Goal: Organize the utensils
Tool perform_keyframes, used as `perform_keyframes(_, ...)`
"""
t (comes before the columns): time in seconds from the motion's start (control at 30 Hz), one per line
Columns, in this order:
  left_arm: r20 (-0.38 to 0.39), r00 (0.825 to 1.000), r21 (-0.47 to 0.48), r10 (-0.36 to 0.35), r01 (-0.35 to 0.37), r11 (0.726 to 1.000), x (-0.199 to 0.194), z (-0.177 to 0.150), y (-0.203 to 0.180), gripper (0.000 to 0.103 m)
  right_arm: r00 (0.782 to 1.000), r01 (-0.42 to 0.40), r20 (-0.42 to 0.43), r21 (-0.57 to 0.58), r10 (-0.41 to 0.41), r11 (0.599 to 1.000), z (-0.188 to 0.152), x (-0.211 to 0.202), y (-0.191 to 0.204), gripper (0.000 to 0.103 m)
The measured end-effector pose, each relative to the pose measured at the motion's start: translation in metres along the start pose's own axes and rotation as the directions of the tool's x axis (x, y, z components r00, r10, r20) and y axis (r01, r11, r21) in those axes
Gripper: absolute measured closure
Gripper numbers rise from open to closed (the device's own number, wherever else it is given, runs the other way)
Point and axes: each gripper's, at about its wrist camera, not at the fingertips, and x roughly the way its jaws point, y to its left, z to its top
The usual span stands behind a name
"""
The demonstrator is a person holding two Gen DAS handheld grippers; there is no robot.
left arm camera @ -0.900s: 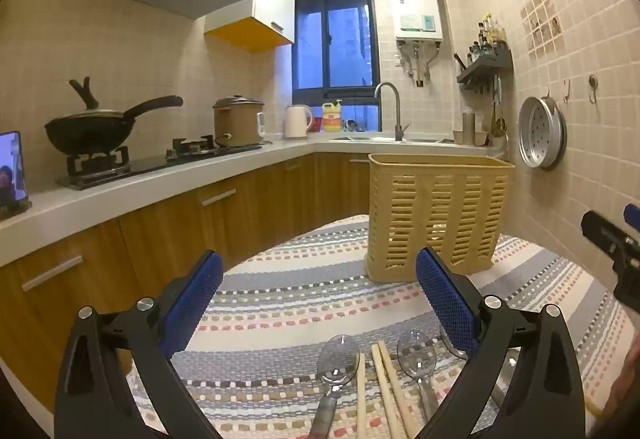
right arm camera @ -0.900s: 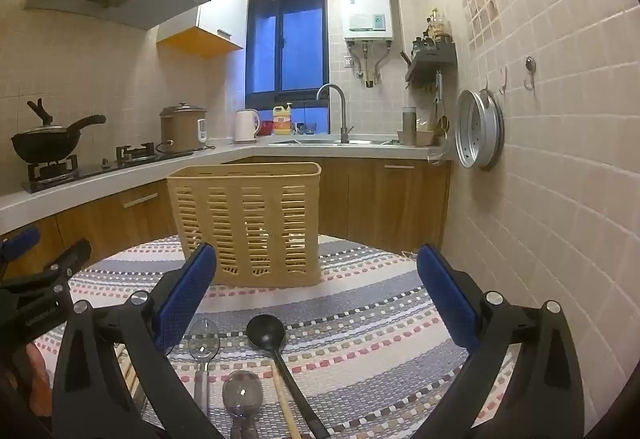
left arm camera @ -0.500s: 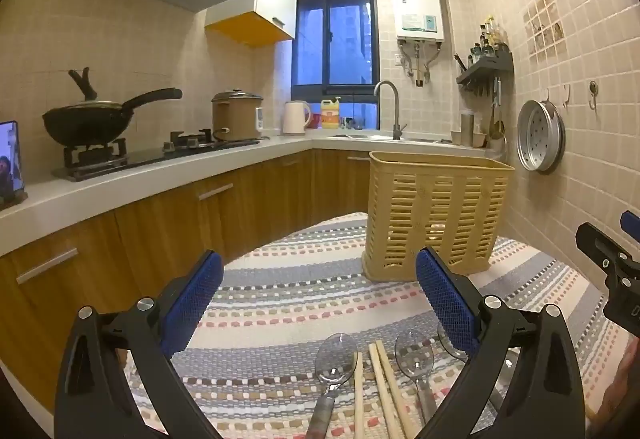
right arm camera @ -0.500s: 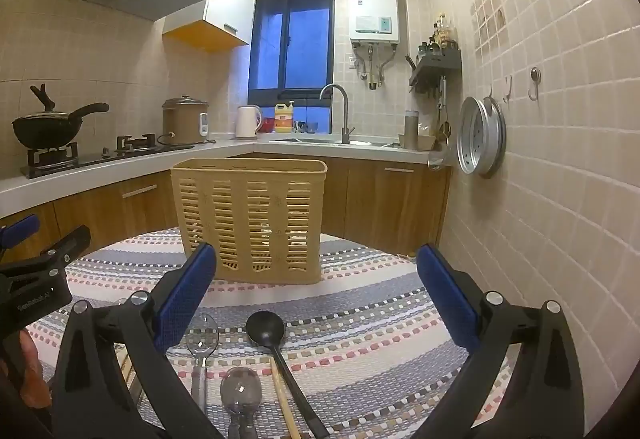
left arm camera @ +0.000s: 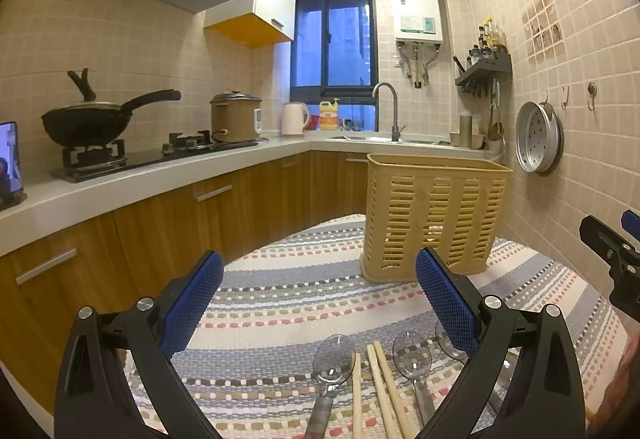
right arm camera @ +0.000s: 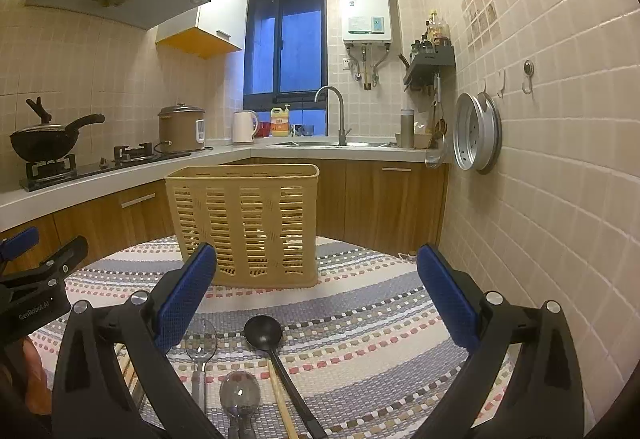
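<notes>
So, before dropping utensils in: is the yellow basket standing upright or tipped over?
Upright. The yellow basket stands flat on the striped cloth, its open rim level and facing up.

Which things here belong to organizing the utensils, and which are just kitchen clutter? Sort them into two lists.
For the job:
- yellow slotted basket
- clear-bowled spoons
- wooden chopsticks
- black ladle
- left hand-held gripper, open
- right hand-held gripper, open

Just lying about:
- wok
- rice cooker
- kettle
- steamer tray on the wall

Black wok (left arm camera: 86,123) on gas stove (left arm camera: 132,155), brown rice cooker (left arm camera: 236,115) and white kettle (left arm camera: 295,119) along counter. Water heater (left arm camera: 416,11) above sink faucet (left arm camera: 390,107); steamer tray (left arm camera: 538,138) hung on tiled wall.
</notes>
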Motion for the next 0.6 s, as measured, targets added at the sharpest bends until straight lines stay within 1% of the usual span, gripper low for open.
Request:
perform_keyframes(0.23, 0.016, 1.0, 0.004, -0.002, 0.002, 1.0, -0.0025, 0.0011, -0.0013, 0.009, 1.0, -0.003, -0.002, -0.002, 0.003, 1.0, -0.0003, 0.0003, 0.0002, 0.008)
perform_keyframes(0.47, 0.019, 1.0, 0.012, 0.001, -0.001, 1.0, -0.0036, 0.0016, -0.003, 0.009, 1.0, -0.024, -0.003, -0.026, 0.024, 0.999, -0.0006, -0.0001, 0.0066, 0.008)
perform_keyframes(0.6, 0.031, 0.999, 0.02, 0.015, -0.016, 1.0, -0.0054, 0.0023, -0.0044, 0.009, 0.999, -0.036, -0.003, -0.035, 0.036, 0.999, -0.0007, -0.0005, 0.0089, 0.008)
